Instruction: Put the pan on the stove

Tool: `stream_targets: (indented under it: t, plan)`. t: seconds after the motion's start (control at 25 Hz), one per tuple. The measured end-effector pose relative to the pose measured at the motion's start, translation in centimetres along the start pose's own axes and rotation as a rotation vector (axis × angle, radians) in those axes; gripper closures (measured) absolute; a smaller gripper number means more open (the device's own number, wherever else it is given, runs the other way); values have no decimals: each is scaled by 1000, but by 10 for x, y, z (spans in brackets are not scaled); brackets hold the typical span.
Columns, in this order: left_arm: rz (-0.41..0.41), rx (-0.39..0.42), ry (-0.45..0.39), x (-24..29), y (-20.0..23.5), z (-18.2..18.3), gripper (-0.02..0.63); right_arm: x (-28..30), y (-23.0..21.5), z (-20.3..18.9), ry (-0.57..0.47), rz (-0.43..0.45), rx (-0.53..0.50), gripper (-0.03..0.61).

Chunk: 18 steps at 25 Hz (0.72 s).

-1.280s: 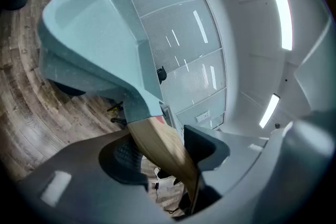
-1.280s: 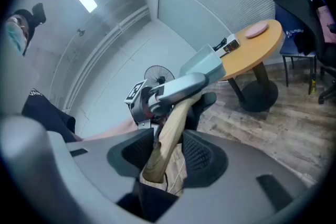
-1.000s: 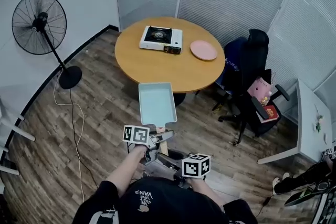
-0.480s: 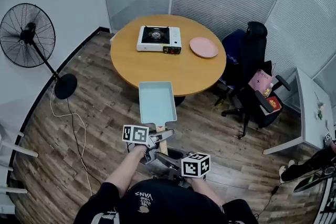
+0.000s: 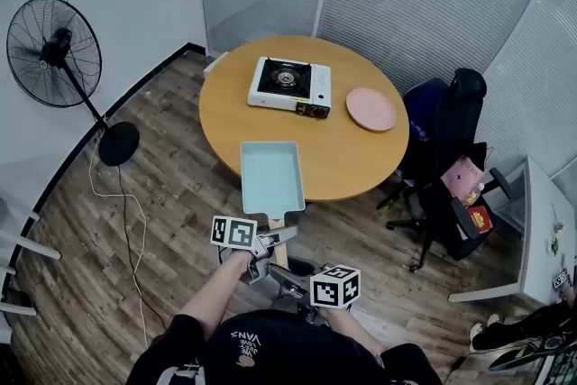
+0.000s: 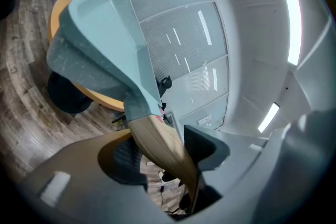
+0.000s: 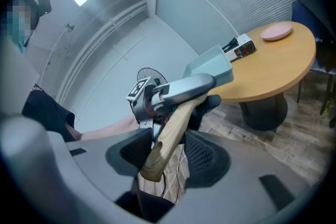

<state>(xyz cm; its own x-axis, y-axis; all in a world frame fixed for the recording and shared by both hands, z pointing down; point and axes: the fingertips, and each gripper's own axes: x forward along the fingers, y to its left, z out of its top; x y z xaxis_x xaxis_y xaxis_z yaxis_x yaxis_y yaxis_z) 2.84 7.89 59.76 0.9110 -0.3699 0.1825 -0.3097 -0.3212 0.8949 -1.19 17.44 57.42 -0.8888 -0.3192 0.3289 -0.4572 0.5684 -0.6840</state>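
Carrying: a light blue rectangular metal pan with a wooden handle is held up by that handle.
Pan's place: middle of the head view. Its far end shows over the near edge of the round wooden table, and its handle end is over the wood floor.
Left gripper: its fingers are closed tight on the handle, close to the pan.
Right gripper: its jaws have just been opening a little. The end of the handle sits between them, against one pad, with a small gap at the other.
Stove: a white one-burner gas stove stands on the far side of the table, well apart from the pan.
Plate: a round pink plate lies just right of the stove.
Upper left: a black standing fan.
Right side: a black office chair near the table.
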Motion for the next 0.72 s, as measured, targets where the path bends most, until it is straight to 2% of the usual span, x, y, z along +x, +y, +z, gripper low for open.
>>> stream_targets:
  t: [0.36, 0.72]
  plan:
    - [36, -32, -94, 43, 27, 85, 382, 13, -59, 77, 69, 55, -43, 391]
    - [58, -55, -118, 67, 50, 128, 382, 26, -97, 112, 100, 81, -41, 390]
